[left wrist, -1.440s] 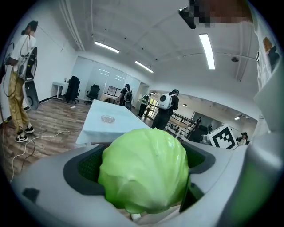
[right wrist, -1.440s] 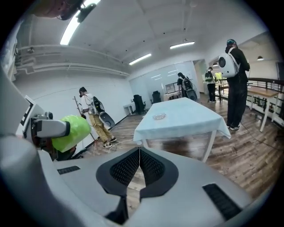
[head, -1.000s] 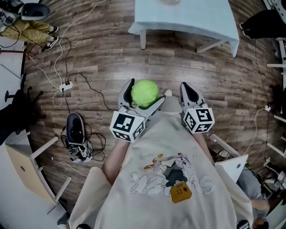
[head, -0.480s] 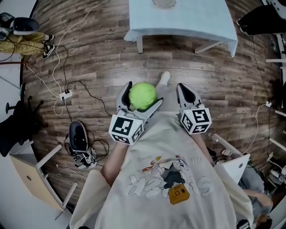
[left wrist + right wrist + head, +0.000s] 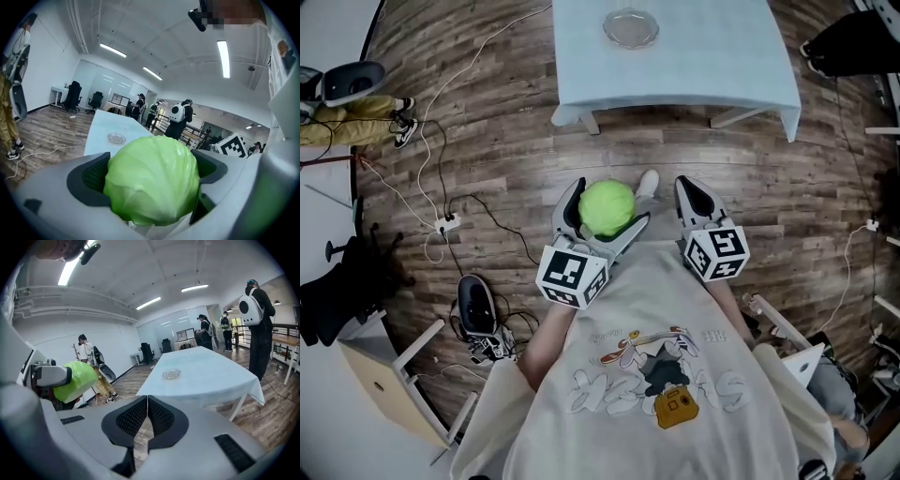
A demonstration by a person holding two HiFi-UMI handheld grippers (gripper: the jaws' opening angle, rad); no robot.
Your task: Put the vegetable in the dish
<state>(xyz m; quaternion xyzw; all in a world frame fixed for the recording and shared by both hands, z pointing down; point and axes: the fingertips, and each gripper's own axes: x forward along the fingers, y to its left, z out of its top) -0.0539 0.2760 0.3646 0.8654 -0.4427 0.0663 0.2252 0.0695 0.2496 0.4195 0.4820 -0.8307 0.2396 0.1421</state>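
The wooden floor [image 5: 487,122] fills most of the head view. The table [image 5: 675,66] stands on it at the far side, covered with a pale blue cloth. On the near side of the table, well apart from it, is the person, in a cream shirt [image 5: 647,375] with a cartoon print, holding both tools out toward the table.

The left gripper [image 5: 605,208] is clamped on a round green cabbage [image 5: 152,180]. Its two dark pads press the cabbage from either side, and the cabbage fills the gap between them. It is held in the air over the floor, short of the table's near edge and clear of the cloth.

The right gripper [image 5: 147,401] is just beside the left one, equally short of the table. Its jaws are pressed together at the tips, with nothing between them.

A white cable [image 5: 441,112] trails over the floor to the left of the table.

A small clear glass dish [image 5: 630,27] sits on the tabletop, toward the table's far left part. The dish is empty, and the cabbage is well apart from it.
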